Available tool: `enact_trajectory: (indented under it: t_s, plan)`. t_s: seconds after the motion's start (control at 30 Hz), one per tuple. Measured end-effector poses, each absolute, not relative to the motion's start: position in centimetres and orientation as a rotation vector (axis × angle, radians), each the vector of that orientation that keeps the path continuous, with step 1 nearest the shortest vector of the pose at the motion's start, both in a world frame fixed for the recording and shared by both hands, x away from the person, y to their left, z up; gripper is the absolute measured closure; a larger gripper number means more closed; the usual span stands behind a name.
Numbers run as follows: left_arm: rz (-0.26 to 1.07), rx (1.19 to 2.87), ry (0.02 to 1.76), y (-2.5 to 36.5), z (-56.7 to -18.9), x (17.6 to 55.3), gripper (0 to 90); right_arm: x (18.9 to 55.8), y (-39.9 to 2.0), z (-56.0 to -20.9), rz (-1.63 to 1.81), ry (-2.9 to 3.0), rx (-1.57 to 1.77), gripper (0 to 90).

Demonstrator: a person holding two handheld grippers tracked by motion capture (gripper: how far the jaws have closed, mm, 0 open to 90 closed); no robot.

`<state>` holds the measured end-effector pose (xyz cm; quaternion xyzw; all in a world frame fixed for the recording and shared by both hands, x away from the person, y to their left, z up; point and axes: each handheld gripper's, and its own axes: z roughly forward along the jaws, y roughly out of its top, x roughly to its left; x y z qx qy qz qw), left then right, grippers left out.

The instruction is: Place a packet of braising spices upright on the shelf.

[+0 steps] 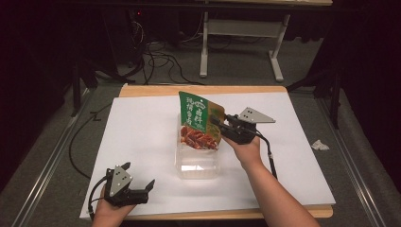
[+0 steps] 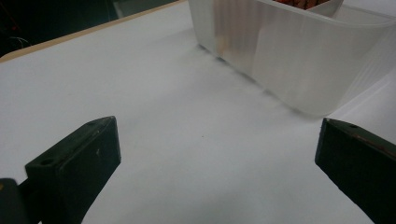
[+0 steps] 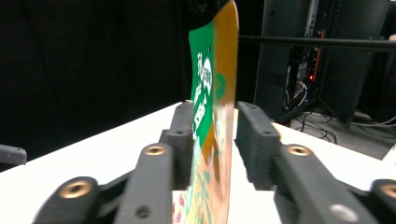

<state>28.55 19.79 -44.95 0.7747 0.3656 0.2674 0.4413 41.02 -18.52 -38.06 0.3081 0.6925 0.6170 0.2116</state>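
A green and orange snack pouch (image 1: 201,122) stands upright in the far end of a clear plastic container (image 1: 197,165) at the middle of the table. My right gripper (image 1: 215,121) reaches in from the right at the pouch's upper half. In the right gripper view the pouch (image 3: 212,116) stands edge-on between the jaws of that gripper (image 3: 215,109); one jaw lies against it and a narrow gap shows at the other. My left gripper (image 1: 142,183) rests open at the front left of the table. Its jaws (image 2: 215,128) are wide apart over bare white paper, with the container (image 2: 299,60) ahead.
A white sheet (image 1: 142,127) covers most of the wooden table. A crumpled scrap of paper (image 1: 320,145) lies on the floor to the right. Cables and a white table frame (image 1: 241,28) stand on the floor behind the table.
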Motion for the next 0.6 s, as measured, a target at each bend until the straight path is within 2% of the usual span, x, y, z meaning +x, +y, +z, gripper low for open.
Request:
enact_trajectory:
  t_s: [0.43,0.6]
  plan:
    - [0.660,1.928,0.903,19.70,-45.00,28.61,0.7,40.65,-18.85,-37.74,1.684,1.976,0.875,26.6]
    - [0.660,1.930,0.904,19.73,-44.98,28.59,0.7,40.06,-19.27,-37.33,1.674,2.000,0.882,18.9]
